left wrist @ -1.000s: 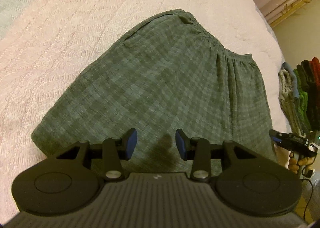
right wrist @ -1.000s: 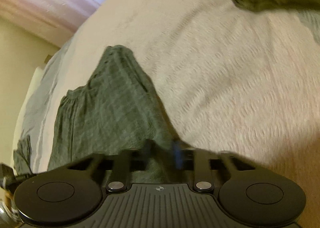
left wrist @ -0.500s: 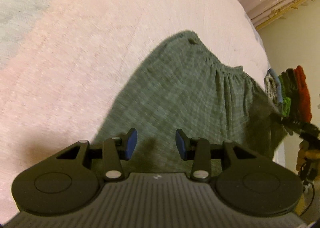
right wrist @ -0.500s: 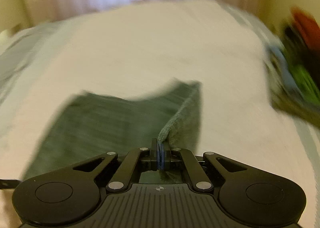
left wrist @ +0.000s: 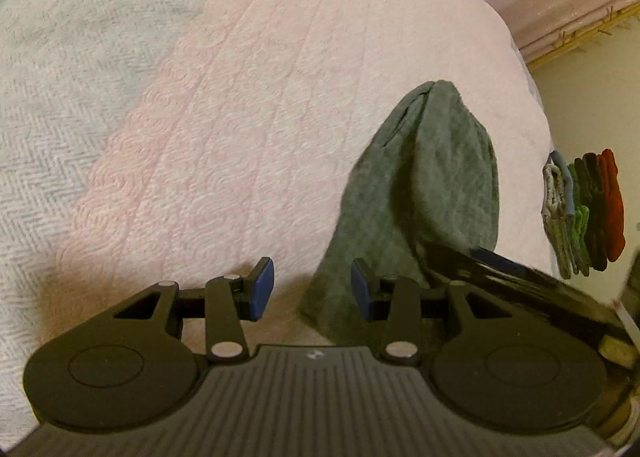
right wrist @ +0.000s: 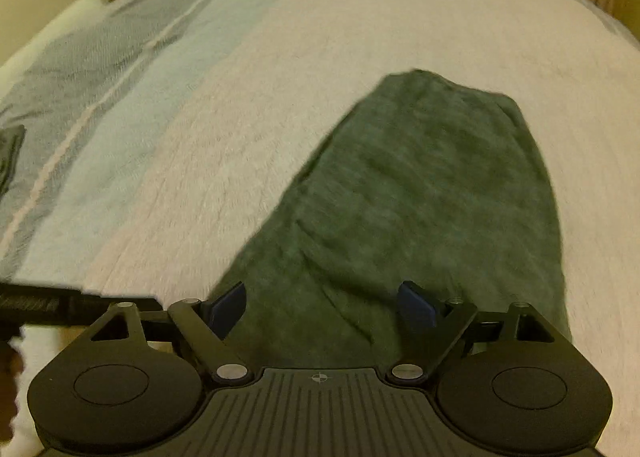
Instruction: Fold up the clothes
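A green checked garment (left wrist: 436,193) lies folded lengthwise into a narrow strip on the pale pink quilt (left wrist: 248,105). It also shows in the right wrist view (right wrist: 420,197). My left gripper (left wrist: 313,289) is open and empty, its right pad at the strip's near left edge. My right gripper (right wrist: 322,307) is wide open and empty, hovering over the strip's near end. The right gripper's body crosses the left wrist view at lower right.
A stack of folded clothes (left wrist: 584,209) in red, green, blue and grey stands at the bed's right edge. A grey-blue herringbone blanket (right wrist: 92,97) covers the bed's left side. Curtains hang behind the bed.
My right gripper carried the garment's edge across, folding it in half lengthwise, then opened and let go. My left gripper stayed open and shifted left off the fabric.
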A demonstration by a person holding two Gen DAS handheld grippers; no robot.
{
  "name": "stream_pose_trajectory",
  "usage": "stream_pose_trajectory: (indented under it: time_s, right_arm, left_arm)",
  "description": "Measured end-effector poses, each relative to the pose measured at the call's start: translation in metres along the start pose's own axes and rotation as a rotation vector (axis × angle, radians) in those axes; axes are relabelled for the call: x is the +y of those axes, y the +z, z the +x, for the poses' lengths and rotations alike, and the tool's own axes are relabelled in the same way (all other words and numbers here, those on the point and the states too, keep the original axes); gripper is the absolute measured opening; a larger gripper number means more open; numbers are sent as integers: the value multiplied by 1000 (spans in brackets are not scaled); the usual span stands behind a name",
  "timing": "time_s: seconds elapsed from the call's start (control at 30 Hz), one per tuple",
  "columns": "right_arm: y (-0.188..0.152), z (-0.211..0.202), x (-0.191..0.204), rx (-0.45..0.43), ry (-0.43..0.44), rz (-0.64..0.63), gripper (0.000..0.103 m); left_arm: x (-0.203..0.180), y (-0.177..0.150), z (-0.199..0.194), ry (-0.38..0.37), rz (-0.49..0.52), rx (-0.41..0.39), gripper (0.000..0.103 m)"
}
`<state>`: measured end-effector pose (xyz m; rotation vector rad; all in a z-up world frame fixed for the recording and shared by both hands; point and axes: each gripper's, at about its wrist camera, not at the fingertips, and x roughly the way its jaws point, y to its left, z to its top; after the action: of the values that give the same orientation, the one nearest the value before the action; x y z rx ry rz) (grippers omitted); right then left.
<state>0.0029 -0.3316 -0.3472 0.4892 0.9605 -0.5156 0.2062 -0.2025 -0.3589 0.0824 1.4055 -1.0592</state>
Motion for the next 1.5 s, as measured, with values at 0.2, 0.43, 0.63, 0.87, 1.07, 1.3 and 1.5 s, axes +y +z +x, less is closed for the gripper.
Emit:
stream_pose_trajectory:
  time_s: [0.2,0.43,0.63,0.87,1.07,1.3,1.5]
  right_arm:
    - [-33,-54,-41,-35,-10,82,85]
    - [-68,-92,-113,-24,-138,336,74]
    - [-95,-95,-175,20,-207,625,74]
    - [-122,-98,-201,20,-199,793,75]
    - [-129,-98,-198,22,-192,780,75]
    - [-132,-98,-193,21,-171,768,75]
    - [-128,-93,-191,29,-184,742,75]
  left_arm:
    - [-11,-4,5,-31,3,22,36]
    - [-48,-5,13,-99,31,56,36]
    - [-90,13,37,-120,61,96,36]
    - [-130,29,79,-93,9,111,52]
    - [-133,34,111,-18,-4,183,10]
    - [-105,30,62,-42,72,118,0]
    - [-161,34,49,-18,569,46,35]
